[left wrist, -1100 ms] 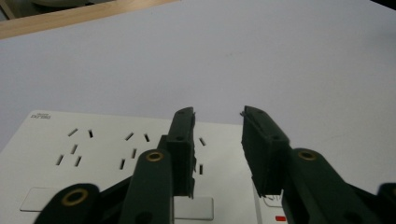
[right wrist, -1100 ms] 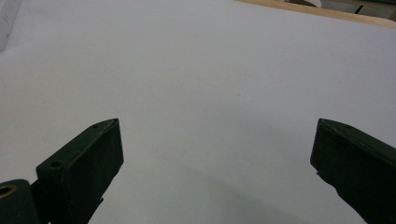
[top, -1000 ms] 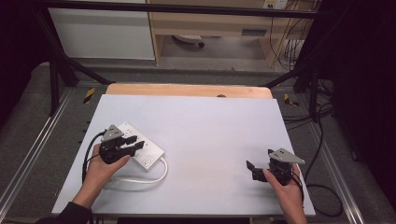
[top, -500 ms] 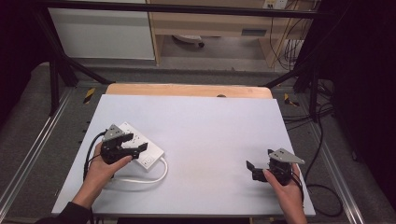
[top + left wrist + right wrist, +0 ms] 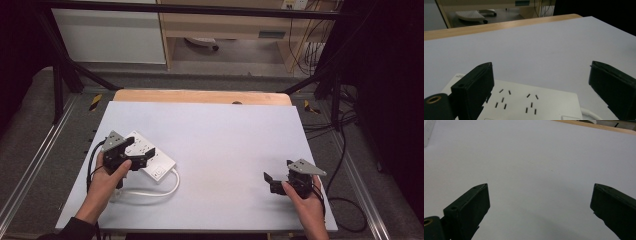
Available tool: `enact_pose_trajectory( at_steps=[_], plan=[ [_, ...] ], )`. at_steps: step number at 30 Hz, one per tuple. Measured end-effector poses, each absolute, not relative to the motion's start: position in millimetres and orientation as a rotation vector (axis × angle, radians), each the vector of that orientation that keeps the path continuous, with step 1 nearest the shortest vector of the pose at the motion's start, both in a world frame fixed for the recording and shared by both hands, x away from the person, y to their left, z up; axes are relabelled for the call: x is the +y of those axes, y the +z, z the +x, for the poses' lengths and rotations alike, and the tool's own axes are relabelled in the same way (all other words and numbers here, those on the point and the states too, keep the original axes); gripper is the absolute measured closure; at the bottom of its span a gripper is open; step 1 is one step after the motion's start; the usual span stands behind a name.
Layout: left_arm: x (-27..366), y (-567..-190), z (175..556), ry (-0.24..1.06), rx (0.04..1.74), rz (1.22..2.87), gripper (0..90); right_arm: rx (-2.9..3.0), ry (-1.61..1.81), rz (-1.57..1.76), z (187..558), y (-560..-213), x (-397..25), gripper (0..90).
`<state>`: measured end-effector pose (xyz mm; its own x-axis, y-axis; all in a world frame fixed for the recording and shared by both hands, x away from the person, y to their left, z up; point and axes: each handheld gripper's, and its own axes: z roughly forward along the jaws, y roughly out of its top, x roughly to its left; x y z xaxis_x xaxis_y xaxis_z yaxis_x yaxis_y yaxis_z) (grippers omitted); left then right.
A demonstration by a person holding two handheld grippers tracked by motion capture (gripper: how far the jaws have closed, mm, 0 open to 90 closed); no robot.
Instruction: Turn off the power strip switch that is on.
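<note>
Two spread jaws of the left gripper (image 5: 142, 159) straddle the white power strip (image 5: 150, 159) at the surface's (image 5: 225, 135) left, where closing off-centre could skew it, while the right gripper (image 5: 270, 181) rests open, well apart

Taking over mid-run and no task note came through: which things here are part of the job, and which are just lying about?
Likely in the job:
- power strip, under the open left gripper
- its white cord, looped on the table
- right gripper, open over bare table, holding nothing

Just lying about:
- loose cables on the floor to the right
- wooden shelf behind the table
</note>
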<state>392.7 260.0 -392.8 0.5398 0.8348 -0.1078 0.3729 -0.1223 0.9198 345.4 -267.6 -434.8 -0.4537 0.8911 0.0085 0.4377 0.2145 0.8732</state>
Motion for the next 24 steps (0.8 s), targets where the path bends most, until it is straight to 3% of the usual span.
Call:
enact_pose_trajectory(
  at_steps=[24],
  plan=[
    [314.9,-376.0,340.1,0.604,1.012,1.593,5.9,1.981,1.173,1.227,346.1,-435.2,-268.0,3.0]
  ],
)
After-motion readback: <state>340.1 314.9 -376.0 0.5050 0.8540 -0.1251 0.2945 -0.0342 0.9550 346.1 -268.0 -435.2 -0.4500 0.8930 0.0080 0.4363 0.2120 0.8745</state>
